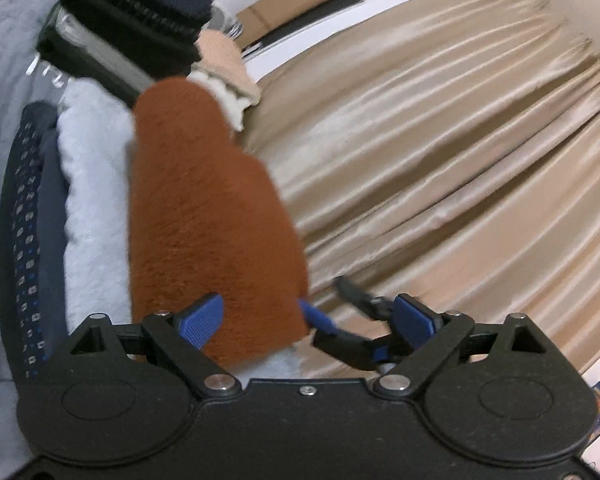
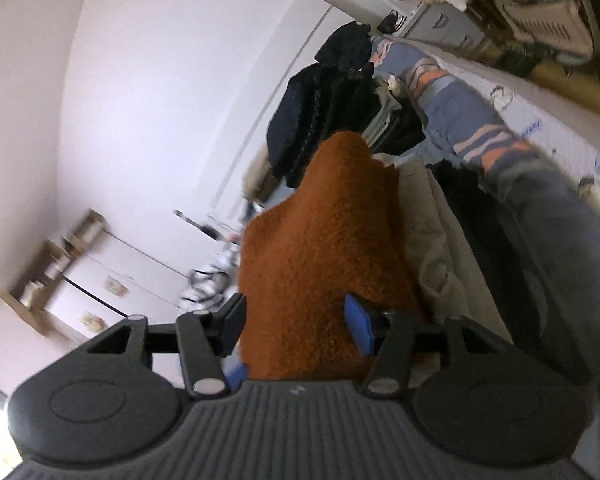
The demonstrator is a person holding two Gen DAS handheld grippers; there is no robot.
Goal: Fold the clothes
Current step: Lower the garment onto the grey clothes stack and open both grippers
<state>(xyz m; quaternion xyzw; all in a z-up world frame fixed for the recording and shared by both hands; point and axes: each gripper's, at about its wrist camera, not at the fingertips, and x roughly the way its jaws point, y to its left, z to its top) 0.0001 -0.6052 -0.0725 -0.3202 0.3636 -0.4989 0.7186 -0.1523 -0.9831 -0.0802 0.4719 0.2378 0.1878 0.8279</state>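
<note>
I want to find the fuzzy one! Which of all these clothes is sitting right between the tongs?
The rust-brown fuzzy garment. It lies between the right tongs, while the black, cream and blue striped clothes are piled farther off.

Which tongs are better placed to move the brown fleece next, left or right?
Right, probably: the right tongs press the brown fleece between both pads; the left tongs stand open at its edge.

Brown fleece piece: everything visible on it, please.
The brown fleece garment is rust-coloured with a fuzzy pile, bunched into a long soft roll. Right tongs look shut on one end. In the left wrist view it lies along a white fluffy fabric, its near end between the wide-open left tongs, beside the other gripper.
</note>
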